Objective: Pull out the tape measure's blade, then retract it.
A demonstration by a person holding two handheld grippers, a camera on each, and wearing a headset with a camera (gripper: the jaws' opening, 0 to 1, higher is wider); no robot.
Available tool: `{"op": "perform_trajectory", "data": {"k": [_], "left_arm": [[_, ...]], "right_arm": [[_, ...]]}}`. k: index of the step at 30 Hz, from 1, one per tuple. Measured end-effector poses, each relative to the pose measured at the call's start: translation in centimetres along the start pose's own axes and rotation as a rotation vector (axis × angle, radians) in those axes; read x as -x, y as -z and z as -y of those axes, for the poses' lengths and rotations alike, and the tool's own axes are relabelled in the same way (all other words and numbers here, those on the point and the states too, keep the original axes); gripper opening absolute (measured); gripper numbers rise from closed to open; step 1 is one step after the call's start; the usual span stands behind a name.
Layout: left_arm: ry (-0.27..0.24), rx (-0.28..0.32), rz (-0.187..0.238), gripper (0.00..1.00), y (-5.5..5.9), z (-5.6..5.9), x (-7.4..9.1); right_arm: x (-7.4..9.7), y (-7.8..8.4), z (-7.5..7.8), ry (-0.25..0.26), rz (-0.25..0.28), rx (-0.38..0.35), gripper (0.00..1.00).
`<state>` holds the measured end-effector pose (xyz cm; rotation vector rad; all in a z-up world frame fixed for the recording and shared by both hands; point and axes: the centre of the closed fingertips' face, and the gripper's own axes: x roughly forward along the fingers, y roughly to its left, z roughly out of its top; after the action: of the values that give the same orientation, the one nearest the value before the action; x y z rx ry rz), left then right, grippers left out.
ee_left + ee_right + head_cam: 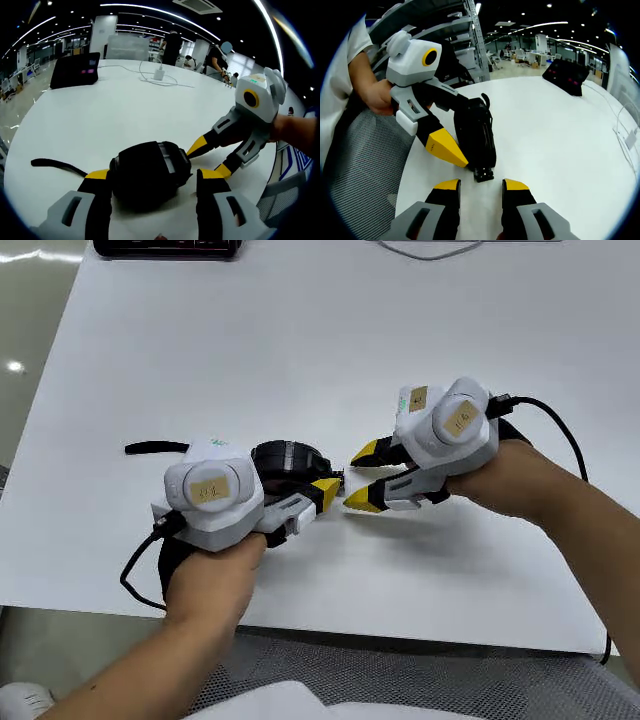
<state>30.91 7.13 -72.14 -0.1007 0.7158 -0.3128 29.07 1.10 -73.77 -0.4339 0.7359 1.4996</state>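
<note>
Tape measure [288,462] lies on white table [300,340] under ceiling light strips [150,9].

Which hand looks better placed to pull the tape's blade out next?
Probably the right gripper: its open jaws face the blade tip, just short of it, while the left gripper grips the tape measure.

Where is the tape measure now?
In the head view the black tape measure sits left of centre on the white table, between the jaws of the left tool, its blade end facing the open right tool.
</note>
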Motion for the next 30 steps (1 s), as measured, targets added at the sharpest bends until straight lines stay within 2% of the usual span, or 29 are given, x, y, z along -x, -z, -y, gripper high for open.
{"op": "perform_trajectory", "data": {"k": [7,13,21,28,30], "left_arm": [[-0.002,-0.015,0.003,0.67,-0.1,0.0,0.0],[0.022,-0.050,0.003,0.70,-0.4,0.4,0.5],[0.066,-0.177,-0.006,0.75,-0.2,1.1,1.5],[0.105,-0.234,0.016,0.80,-0.6,1.9,2.5],[0.107,-0.251,0.009,0.80,-0.5,1.9,2.7]], "right_arm": [[0.3,0.0,0.1,0.007,0.003,-0.005,0.31],[1.5,0.2,0.1,0.032,0.014,-0.016,0.35],[3.3,0.8,0.2,0.081,0.033,-0.042,0.43],[4.1,1.1,-0.2,0.104,0.052,-0.066,0.48],[4.5,1.1,-0.1,0.120,0.060,-0.071,0.51]]}}
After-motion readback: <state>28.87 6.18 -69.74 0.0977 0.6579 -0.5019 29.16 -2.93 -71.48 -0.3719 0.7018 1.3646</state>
